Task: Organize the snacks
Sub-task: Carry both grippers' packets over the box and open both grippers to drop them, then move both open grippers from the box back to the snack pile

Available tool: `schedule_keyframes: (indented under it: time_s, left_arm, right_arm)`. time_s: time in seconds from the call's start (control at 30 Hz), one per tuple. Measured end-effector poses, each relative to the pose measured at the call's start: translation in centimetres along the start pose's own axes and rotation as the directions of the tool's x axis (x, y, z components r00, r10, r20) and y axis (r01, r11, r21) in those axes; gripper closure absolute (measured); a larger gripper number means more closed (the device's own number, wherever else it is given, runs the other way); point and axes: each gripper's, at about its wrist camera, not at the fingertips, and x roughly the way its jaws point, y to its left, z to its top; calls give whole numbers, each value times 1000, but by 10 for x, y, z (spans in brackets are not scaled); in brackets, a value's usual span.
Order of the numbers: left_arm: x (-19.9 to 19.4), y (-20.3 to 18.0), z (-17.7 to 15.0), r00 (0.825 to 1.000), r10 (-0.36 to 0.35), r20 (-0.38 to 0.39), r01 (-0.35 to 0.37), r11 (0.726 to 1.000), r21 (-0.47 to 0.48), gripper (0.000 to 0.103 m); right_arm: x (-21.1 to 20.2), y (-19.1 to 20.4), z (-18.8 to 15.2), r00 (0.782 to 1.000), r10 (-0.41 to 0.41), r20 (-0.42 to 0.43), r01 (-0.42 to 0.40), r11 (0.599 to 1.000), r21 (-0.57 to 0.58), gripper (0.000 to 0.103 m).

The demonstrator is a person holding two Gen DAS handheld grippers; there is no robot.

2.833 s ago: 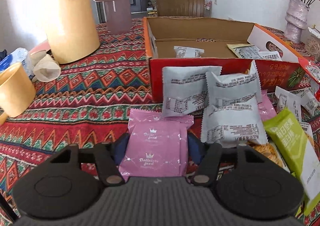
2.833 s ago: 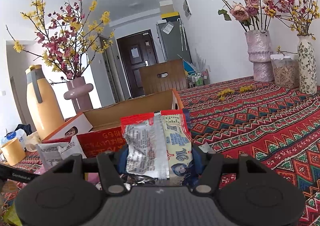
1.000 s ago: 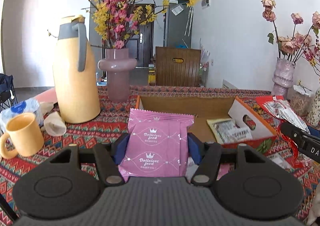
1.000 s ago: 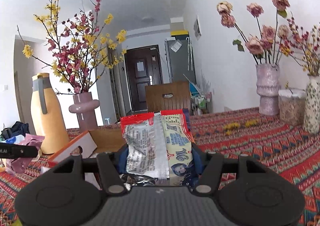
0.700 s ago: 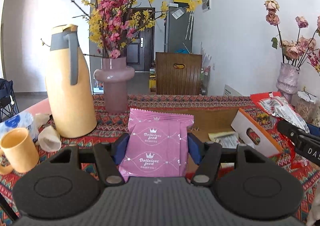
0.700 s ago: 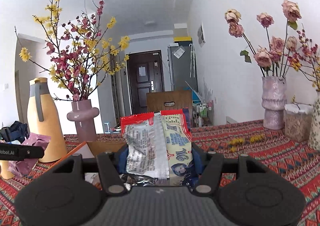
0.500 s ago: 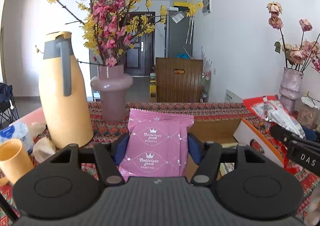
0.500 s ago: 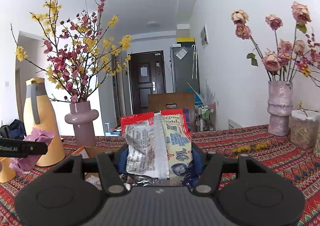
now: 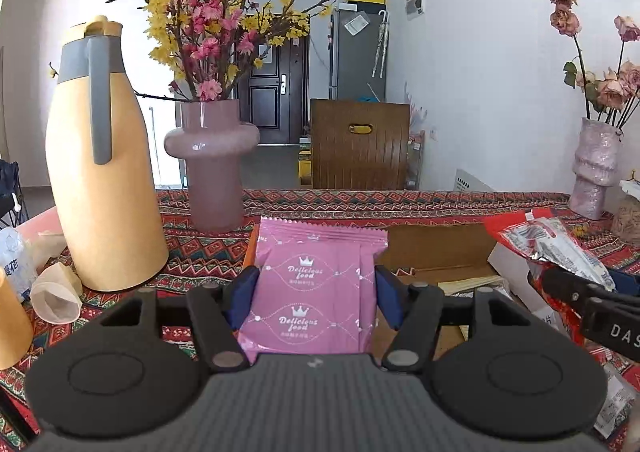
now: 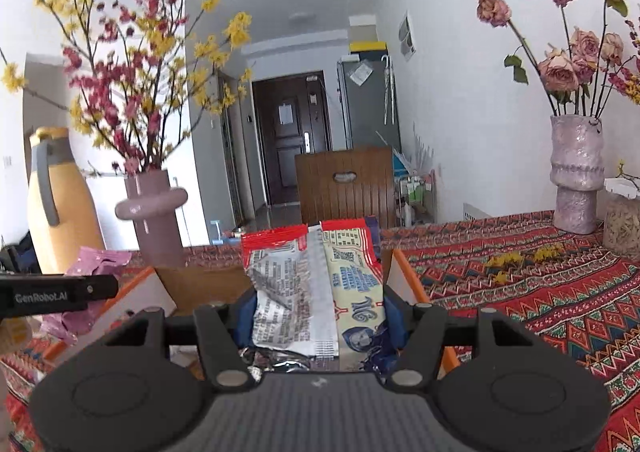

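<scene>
L gripper [image 9: 312,292]: blue pads clamped on both sides of a pink snack pack [image 9: 316,288], held upright w/ its crimped top edge up and "Delicious food" print facing the cam. Pack is up off the bench [image 9: 400,200], in front of the open cardboard box [image 9: 440,248].

R gripper [image 10: 316,308]: closed on a red & white snack pack [image 10: 308,288], also upright; crinkled silver back panel on the left half, cream printed panel on the right. It hangs over the same box [image 10: 200,284], whose brown inside and orange-edged walls show to both sides of the pack. In the L wrist view the R gripper's [image 9: 580,292] black finger comes in from the right edge w/ the red pack [image 9: 548,240] sticking out of it, just above the box's white side flap. In the R wrist view the L gripper's [image 10: 60,292] finger comes in from the left edge w/ the pink pack [image 10: 96,260] crumpled beside it.

Inside the box, a couple of flat packets [image 9: 472,284] lie on the floor near its right wall; details too small to read.

Toward the bench's left edge: a tall yellow thermos jug [image 9: 100,172] w/ grey handle, a yellow mug [image 9: 12,324] and a tipped paper cup [image 9: 56,292]. Behind the box, a mauve vase [image 9: 212,168] of pink & yellow blossom branches. Near the far right corner, a pale textured vase [image 10: 576,180] of dried roses. Bench is covered w/ a red patterned cloth [image 10: 540,292]. A wooden chair back [image 9: 360,144] stands beyond the far edge.
</scene>
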Motion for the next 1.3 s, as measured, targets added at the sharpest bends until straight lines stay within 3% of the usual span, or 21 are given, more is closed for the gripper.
schedule_keyframes:
  time_s: [0.17,0.23,0.27,0.3,0.37,0.4,0.57,0.87,1.03,1.3]
  left_arm:
    - [2,-1,-3,1000,-12,-6,12,1000,6,38]
    - [1,-1,-3,1000,-16,-4,16,1000,-5,19]
    - [0,1,-2,1000,-11,6,11,1000,-13,4]
    - [-2,3,-2,1000,-2,21,3,1000,-21,0]
    - [-5,5,-2,999,2,33,-1,999,-35,0]
    - [-5,5,-2,999,0,32,1,999,-40,0]
    - [-2,6,-3,1000,19,18,-18,999,-43,0]
    - [-25,2,7,997,33,75,-29,999,-46,0]
    - [-55,10,15,996,-26,86,35,993,-110,0]
    - [-97,25,-1,995,-45,86,53,994,-96,0]
  right_arm:
    - [7,0,-3,999,-3,-32,4,1000,2,42]
    - [11,-1,-5,999,-5,-48,5,1000,5,40]
    - [12,-2,-6,998,-7,-55,7,1000,9,36]
    - [12,-2,-5,998,-5,-56,5,1000,13,24]
    - [9,-4,-5,999,-3,-40,4,1000,21,3]
    - [7,-4,-5,1000,-3,-30,4,1000,24,0]
    - [7,-7,-5,1000,-8,-29,9,999,34,0]
    - [0,-6,-2,1000,-9,4,9,1000,28,0]
    - [-12,-9,2,999,6,45,-8,999,46,0]
    - [-62,-15,14,991,11,131,-16,999,39,0]
